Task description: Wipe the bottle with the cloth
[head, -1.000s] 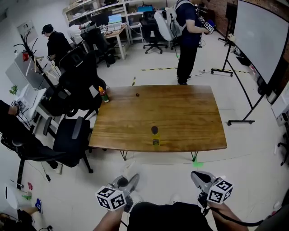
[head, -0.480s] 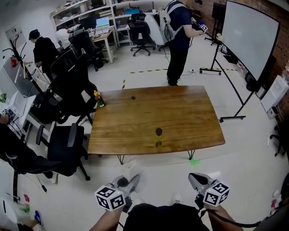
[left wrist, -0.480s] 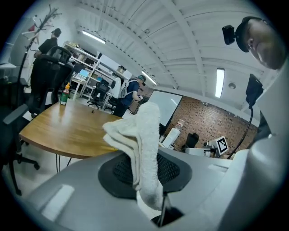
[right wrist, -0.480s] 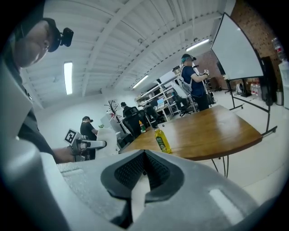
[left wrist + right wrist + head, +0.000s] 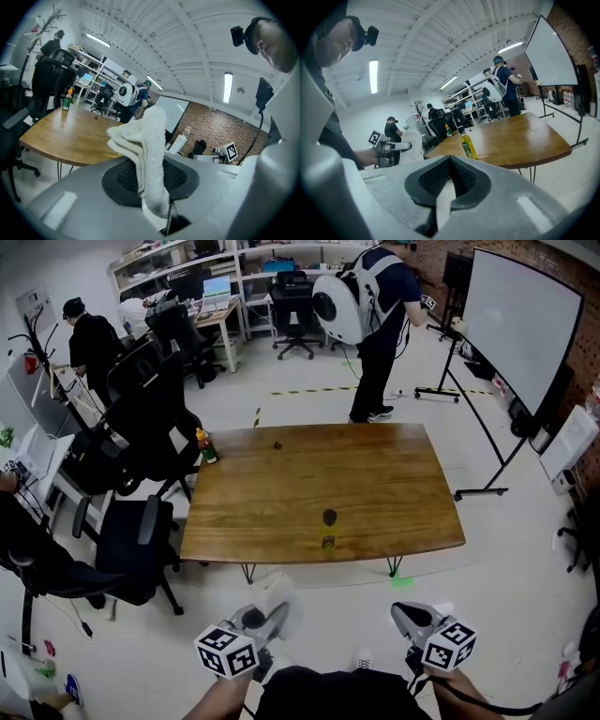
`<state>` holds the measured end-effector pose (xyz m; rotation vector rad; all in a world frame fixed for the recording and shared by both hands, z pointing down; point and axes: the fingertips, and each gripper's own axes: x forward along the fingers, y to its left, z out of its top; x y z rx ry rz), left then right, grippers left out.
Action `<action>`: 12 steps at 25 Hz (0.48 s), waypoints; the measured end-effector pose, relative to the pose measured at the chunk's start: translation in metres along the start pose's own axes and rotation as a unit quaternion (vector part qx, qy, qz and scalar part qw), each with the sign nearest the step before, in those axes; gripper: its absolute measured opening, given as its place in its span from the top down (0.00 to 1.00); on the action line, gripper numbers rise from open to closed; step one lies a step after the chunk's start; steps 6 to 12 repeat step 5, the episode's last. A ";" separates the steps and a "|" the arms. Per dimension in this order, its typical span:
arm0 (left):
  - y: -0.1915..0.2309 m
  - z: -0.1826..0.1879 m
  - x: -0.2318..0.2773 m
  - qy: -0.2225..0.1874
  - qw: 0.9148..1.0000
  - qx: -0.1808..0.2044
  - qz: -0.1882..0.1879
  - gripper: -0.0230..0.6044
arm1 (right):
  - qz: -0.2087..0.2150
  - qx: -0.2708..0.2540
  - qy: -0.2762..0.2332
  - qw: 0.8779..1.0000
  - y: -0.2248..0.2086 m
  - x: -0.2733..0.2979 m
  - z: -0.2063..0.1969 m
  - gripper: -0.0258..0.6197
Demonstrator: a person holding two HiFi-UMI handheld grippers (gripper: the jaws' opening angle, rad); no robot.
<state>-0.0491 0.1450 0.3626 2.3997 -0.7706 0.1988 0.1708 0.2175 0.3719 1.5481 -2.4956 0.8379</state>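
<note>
A bottle of yellow liquid [image 5: 325,530] with a dark cap stands upright near the front edge of the wooden table [image 5: 394,484]; the right gripper view shows the bottle [image 5: 468,146] too. My left gripper [image 5: 274,611] is held low in front of the table, shut on a folded white cloth [image 5: 278,594]. In the left gripper view the cloth [image 5: 146,150] sticks up between the jaws. My right gripper [image 5: 405,612] is shut with nothing in it, its jaws meeting in the right gripper view [image 5: 449,177]. Both grippers are well short of the table.
A second bottle [image 5: 205,446] stands at the table's far left corner, and a small dark object [image 5: 277,442] lies on its far side. Black office chairs [image 5: 141,531] crowd the left. A person with a white backpack [image 5: 375,306] stands beyond the table. A whiteboard [image 5: 520,334] stands at the right.
The view has shifted slightly, so the table sits a little differently. The standing person beyond the table has turned, and the backpack now shows. Both grippers have barely moved.
</note>
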 end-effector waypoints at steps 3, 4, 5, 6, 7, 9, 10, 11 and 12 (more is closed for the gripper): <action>0.001 -0.001 -0.002 -0.005 1.000 -0.005 0.006 0.80 | 0.006 -0.004 0.004 1.000 0.002 -0.001 -0.004 0.95; 0.001 -0.001 -0.002 -0.006 1.000 -0.006 0.008 0.80 | 0.008 -0.005 0.005 1.000 0.002 -0.001 -0.004 0.95; 0.001 -0.001 -0.002 -0.008 1.000 -0.006 0.009 0.80 | 0.009 -0.006 0.005 1.000 0.002 -0.002 -0.005 0.95; 0.001 -0.001 -0.002 -0.008 1.000 -0.006 0.009 0.80 | 0.009 -0.006 0.005 1.000 0.002 -0.002 -0.005 0.95; 0.001 -0.001 -0.002 -0.008 1.000 -0.006 0.009 0.80 | 0.009 -0.006 0.005 1.000 0.002 -0.002 -0.005 0.95; 0.001 -0.001 -0.002 -0.008 1.000 -0.006 0.009 0.80 | 0.009 -0.006 0.005 1.000 0.002 -0.002 -0.005 0.95; 0.001 -0.001 -0.002 -0.008 1.000 -0.006 0.009 0.80 | 0.009 -0.006 0.005 1.000 0.002 -0.002 -0.005 0.95; 0.001 -0.001 -0.002 -0.008 1.000 -0.006 0.009 0.80 | 0.009 -0.006 0.005 1.000 0.002 -0.002 -0.005 0.95; 0.001 -0.001 -0.002 -0.008 1.000 -0.006 0.009 0.80 | 0.009 -0.006 0.005 1.000 0.002 -0.002 -0.005 0.95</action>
